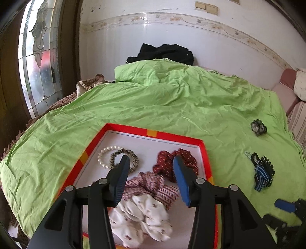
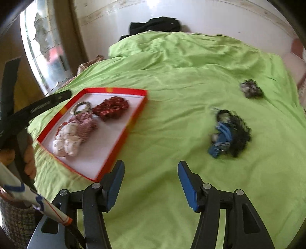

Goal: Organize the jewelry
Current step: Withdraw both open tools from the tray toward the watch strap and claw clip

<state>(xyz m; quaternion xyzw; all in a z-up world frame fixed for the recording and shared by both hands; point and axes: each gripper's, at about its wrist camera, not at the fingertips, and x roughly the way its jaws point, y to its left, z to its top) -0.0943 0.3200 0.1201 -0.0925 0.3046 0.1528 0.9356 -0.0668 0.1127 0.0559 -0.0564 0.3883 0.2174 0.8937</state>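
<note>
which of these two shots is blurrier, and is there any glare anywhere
Right wrist view is blurrier: the blue and black hair clip and red tray edges smear; glare whitens the wall. Left wrist view is sharper, with mild sheen on the wall tiles.

Lime-green bedsheet [image 1: 172, 107]; red tray [image 1: 133, 128] with orange patches; dark red dotted scrunchie [image 1: 166, 164], pink striped scrunchie [image 1: 151, 183], white speckled scrunchie [image 1: 145, 216], white pearl bracelet [image 1: 104, 155].

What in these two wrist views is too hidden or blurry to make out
- Near end of the red tray: left wrist view, covered by the left gripper.
- Blue-and-black hair piece: right wrist view, motion blur hides its shape.
- Small grey-black item: right wrist view, blurred; type unclear.
- Right gripper: open, empty.
</note>
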